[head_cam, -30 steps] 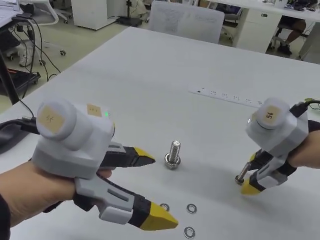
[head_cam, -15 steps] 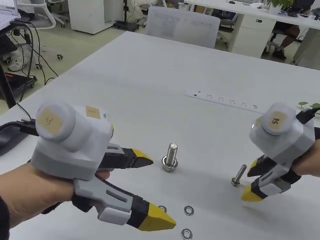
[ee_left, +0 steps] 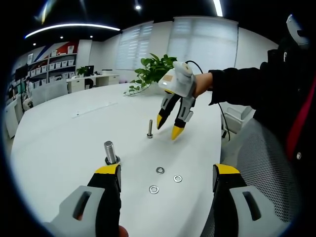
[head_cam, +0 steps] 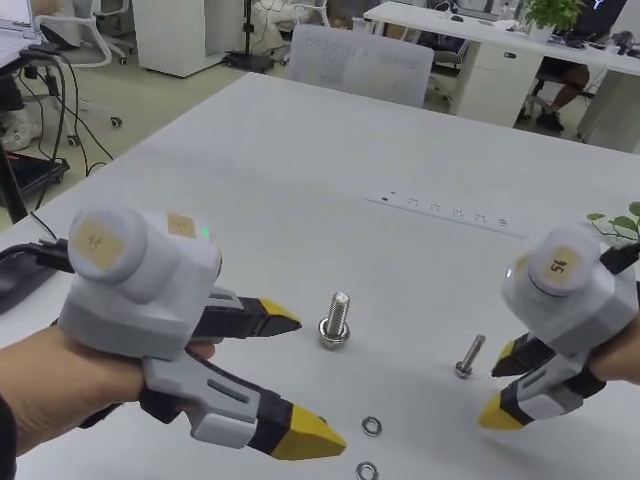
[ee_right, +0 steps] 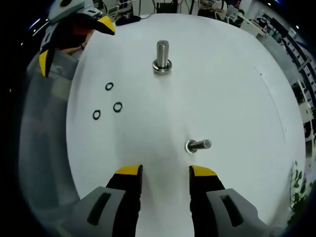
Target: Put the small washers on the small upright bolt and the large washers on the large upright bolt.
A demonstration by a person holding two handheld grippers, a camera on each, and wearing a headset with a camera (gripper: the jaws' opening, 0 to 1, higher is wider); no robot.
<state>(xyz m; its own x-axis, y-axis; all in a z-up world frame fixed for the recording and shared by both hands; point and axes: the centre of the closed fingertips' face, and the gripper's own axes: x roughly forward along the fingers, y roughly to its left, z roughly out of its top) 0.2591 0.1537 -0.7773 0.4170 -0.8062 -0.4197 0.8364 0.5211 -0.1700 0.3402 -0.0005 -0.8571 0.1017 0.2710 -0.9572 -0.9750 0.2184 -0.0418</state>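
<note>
The large bolt (head_cam: 335, 320) stands upright mid-table with a washer at its base; it shows too in the left gripper view (ee_left: 110, 152) and the right gripper view (ee_right: 162, 57). The small bolt (head_cam: 468, 355) (ee_right: 198, 145) stands free to its right. Three small washers (head_cam: 371, 427) (ee_left: 160, 170) (ee_right: 117, 106) lie flat near the front edge. My left gripper (head_cam: 295, 378) (ee_left: 165, 170) is open, left of the large bolt and above the washers. My right gripper (head_cam: 498, 385) (ee_right: 166, 171) is open with nothing in it, just right of the small bolt and not touching it.
A white power strip (head_cam: 445, 212) lies across the table's far half. A grey chair (head_cam: 360, 62) stands at the far edge and a plant (head_cam: 620, 215) at the right. The white table (head_cam: 250, 180) has bare room beyond the bolts.
The right gripper's jaws were close around the small bolt; they have drawn back to the right and the bolt stands alone. The left gripper has hardly moved. The head camera shifted.
</note>
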